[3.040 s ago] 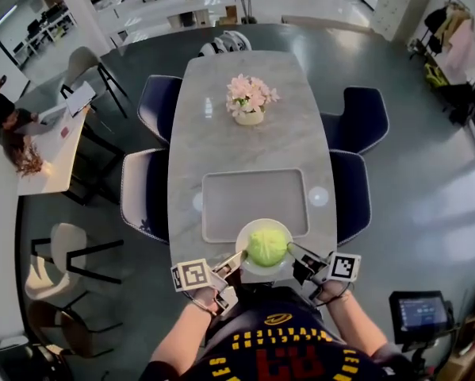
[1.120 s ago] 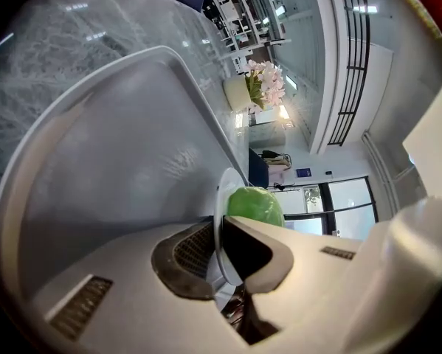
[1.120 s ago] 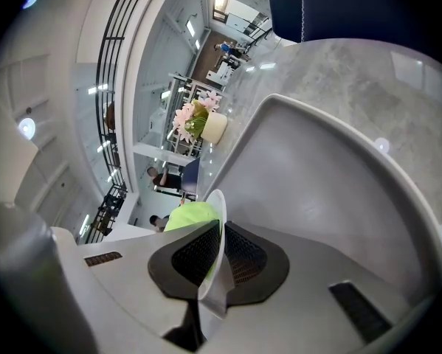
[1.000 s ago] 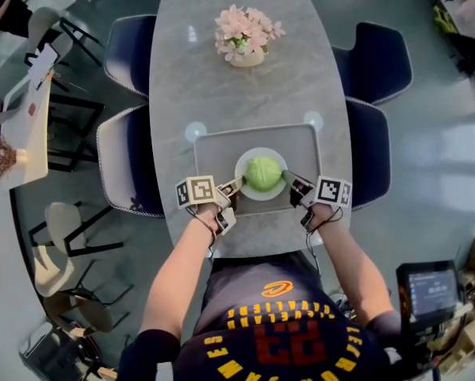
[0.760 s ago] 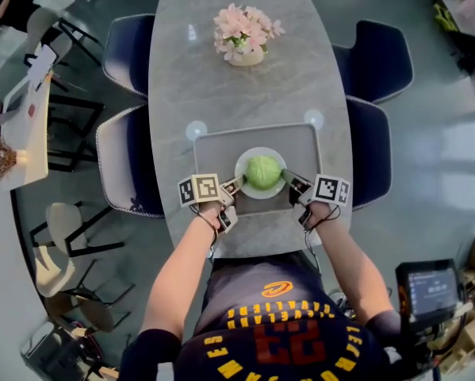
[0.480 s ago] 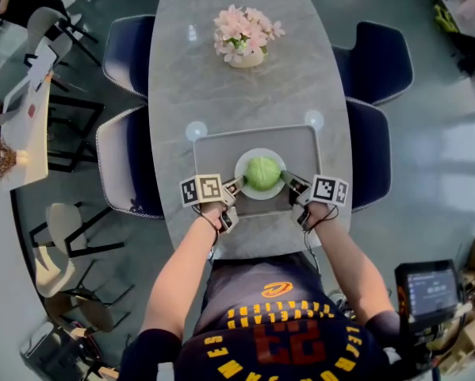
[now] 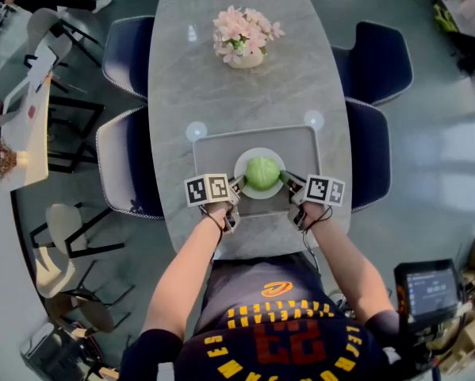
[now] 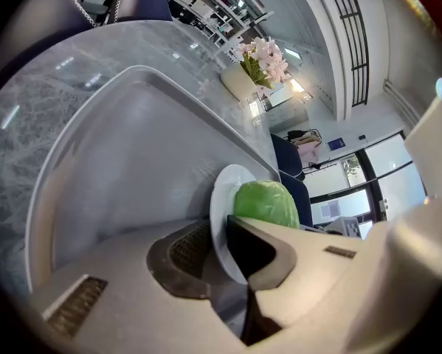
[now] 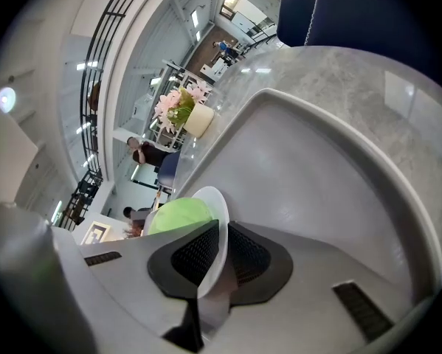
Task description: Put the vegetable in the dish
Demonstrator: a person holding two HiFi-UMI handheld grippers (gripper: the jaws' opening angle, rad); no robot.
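A round green cabbage (image 7: 262, 172) sits in a white dish (image 7: 244, 189) that rests in the grey tray (image 7: 213, 145) on the marble table (image 7: 189, 78). My left gripper (image 7: 237, 186) is shut on the dish's left rim, and my right gripper (image 7: 285, 181) is shut on its right rim. In the left gripper view the dish (image 8: 221, 220) stands edge-on between the jaws with the cabbage (image 8: 265, 203) behind it. The right gripper view shows the dish rim (image 9: 212, 260) pinched between the pads, cabbage (image 9: 178, 215) beyond.
A vase of pink flowers (image 7: 243, 34) stands at the table's far end. Two round coasters (image 7: 194, 131) (image 7: 314, 120) lie at the tray's far corners. Dark blue chairs (image 7: 124, 165) (image 7: 375, 62) flank the table on both sides.
Since three seconds ago the dish with the cabbage has gone from the table's near edge into the tray. In the last second both grippers barely shifted, still holding the rim.
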